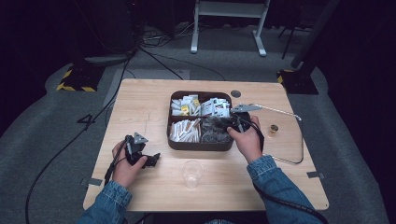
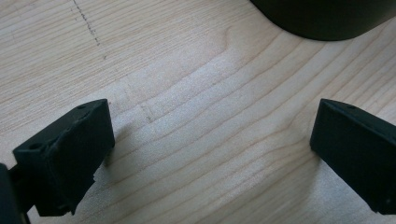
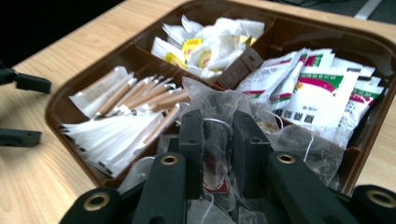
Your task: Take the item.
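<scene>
The right hand-held gripper (image 3: 217,140) grips a clear sachet (image 3: 219,107) inside the tray's (image 1: 200,145) near-right compartment. The left hand-held gripper (image 2: 210,154) rests wide open on bare tabletop (image 2: 196,93), beside the tray edge.

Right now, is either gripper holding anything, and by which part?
The right gripper pinches a clear tea bag by its mesh body; the left gripper is open and holds nothing.

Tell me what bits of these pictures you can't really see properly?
- Words on the white packets: right gripper view, too small and blurred to read.
- What is inside the clear tea bag pinched by the right tool: its own jaws cover the middle.
- The brown tray: left gripper view, cut off by the top edge.
- The small round gold thing on the table: high view, too small to tell.
</scene>
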{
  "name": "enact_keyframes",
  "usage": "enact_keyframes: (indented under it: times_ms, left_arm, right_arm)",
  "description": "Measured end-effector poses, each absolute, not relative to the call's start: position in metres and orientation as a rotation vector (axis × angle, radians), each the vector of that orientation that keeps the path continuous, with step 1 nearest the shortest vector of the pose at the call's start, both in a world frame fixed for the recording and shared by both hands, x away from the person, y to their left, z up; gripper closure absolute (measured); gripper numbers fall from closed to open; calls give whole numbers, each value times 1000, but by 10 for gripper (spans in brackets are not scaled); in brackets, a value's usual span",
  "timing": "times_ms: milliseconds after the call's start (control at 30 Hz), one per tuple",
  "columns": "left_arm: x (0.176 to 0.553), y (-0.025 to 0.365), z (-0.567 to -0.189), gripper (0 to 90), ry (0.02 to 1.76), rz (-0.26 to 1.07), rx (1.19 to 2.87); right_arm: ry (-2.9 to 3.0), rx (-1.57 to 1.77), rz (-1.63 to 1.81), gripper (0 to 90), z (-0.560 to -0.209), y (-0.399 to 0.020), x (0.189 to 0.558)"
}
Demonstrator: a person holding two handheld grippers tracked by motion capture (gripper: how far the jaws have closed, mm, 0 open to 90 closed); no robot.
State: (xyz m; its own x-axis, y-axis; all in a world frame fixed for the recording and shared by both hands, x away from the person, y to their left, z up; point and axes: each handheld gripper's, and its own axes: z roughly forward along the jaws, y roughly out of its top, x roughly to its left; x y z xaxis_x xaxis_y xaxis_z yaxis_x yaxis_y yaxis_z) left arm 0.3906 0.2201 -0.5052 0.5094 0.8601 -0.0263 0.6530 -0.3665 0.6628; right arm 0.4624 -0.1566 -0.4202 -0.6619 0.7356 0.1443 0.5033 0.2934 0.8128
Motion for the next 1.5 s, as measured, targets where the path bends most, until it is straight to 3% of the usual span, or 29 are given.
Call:
enact_keyframes:
  times_ms: [867, 1500]
  left_arm:
    - [391, 220, -505, 1, 1231, 435, 2135]
    - [391, 220, -505, 2, 1231, 435, 2135]
  right_arm:
    - [2292, 1076, 1403, 763, -398, -166, 439]
    - [2370, 947, 1434, 762, -381, -149, 392]
